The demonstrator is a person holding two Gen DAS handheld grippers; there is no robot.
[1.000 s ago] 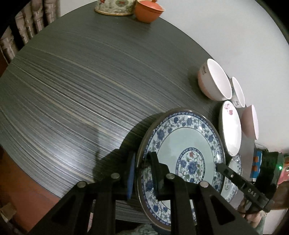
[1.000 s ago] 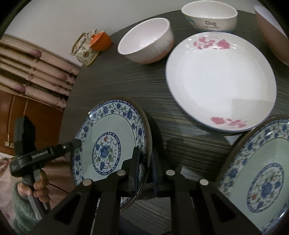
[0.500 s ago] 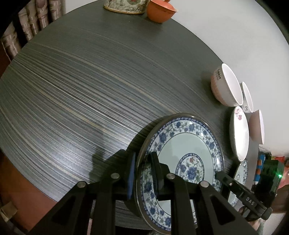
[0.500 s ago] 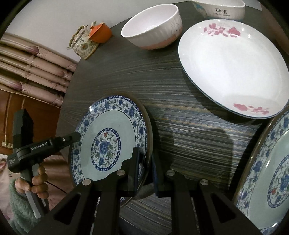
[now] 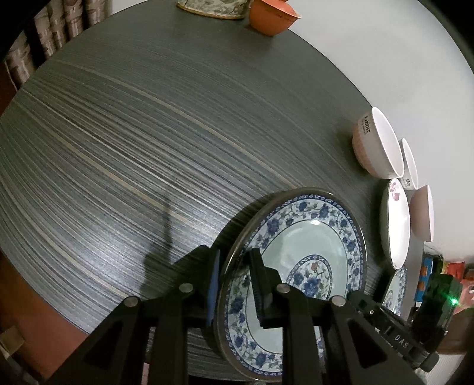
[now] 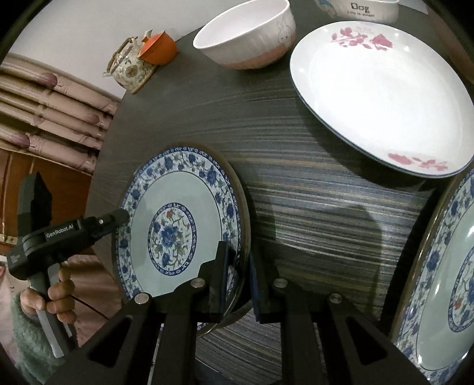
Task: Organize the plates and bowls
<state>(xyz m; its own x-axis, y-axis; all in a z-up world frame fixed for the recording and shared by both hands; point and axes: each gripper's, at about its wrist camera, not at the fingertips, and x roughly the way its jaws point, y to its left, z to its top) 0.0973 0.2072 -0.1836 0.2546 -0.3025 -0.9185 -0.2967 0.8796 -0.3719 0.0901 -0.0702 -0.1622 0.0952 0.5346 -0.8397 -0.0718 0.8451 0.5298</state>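
A blue-patterned plate (image 5: pixel 296 251) (image 6: pixel 177 207) lies low at the near edge of the dark round table (image 5: pixel 148 133), caught between both grippers. My left gripper (image 5: pixel 234 260) straddles one rim. Its jaws are opening, and a thin dark gap shows between the blue pad and the rim. From the right wrist view its tip (image 6: pixel 118 216) sits at the plate's left rim, held by a hand in a green sleeve. My right gripper (image 6: pixel 238 257) is shut on the opposite rim. Its black tip (image 5: pixel 355 296) reaches the plate from the lower right in the left wrist view.
A second blue-patterned plate (image 6: pixel 444 281) lies to the right. Behind it are a white plate with pink flowers (image 6: pixel 379 97), a rabbit bowl (image 6: pixel 246 38), a "Dog" bowl (image 6: pixel 364 10) and a pinkish bowl (image 5: pixel 423 213). A teapot (image 6: pixel 130 71) and an orange cup (image 6: pixel 158 49) stand at the far edge.
Both grippers have sunk a little with the blue-patterned plate, bringing it closer to the table. The bowls and the white plate have slid toward the upper edge of the views.
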